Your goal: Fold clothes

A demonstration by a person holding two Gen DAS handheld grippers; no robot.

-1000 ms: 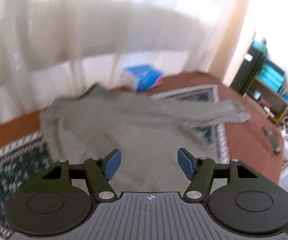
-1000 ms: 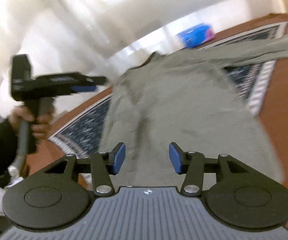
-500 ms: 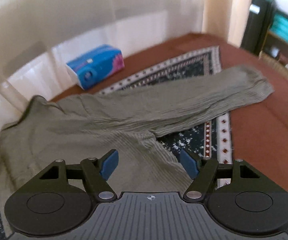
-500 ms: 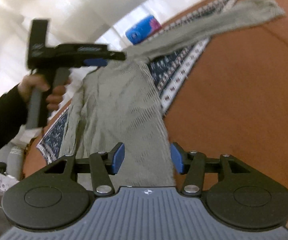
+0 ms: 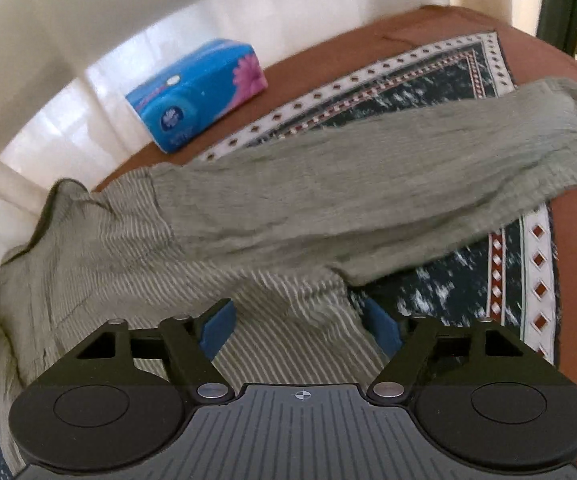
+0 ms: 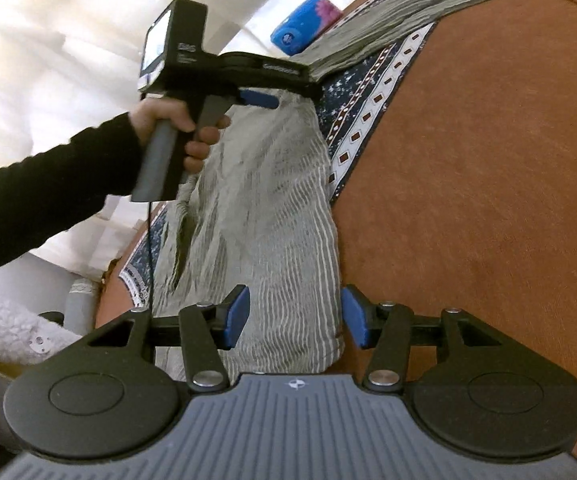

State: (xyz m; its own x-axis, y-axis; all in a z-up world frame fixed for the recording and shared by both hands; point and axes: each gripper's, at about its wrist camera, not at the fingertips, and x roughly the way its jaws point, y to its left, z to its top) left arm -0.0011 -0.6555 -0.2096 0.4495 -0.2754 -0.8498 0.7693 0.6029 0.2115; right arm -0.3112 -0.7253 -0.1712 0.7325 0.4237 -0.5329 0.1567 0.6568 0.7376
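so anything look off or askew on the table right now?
Mildly. The olive shirt lies rumpled, not squared: one sleeve sticks out sideways across the patterned rug. Nothing looks spilled or damaged. The tissue box sits apart near the curtain. Both the left gripper and the right gripper are open over fabric.

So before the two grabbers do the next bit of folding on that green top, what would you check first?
1. Left gripper open: ok.
2. Right gripper open: ok.
3. Shirt fabric between each pair of fingers: ok, though whether the pads touch it, cannot tell.
4. Sleeve flat: ok, stretched out sideways over the patterned mat.
5. Tissue box clear of the shirt: ok.
6. Hem corner square at the right gripper: cannot tell.
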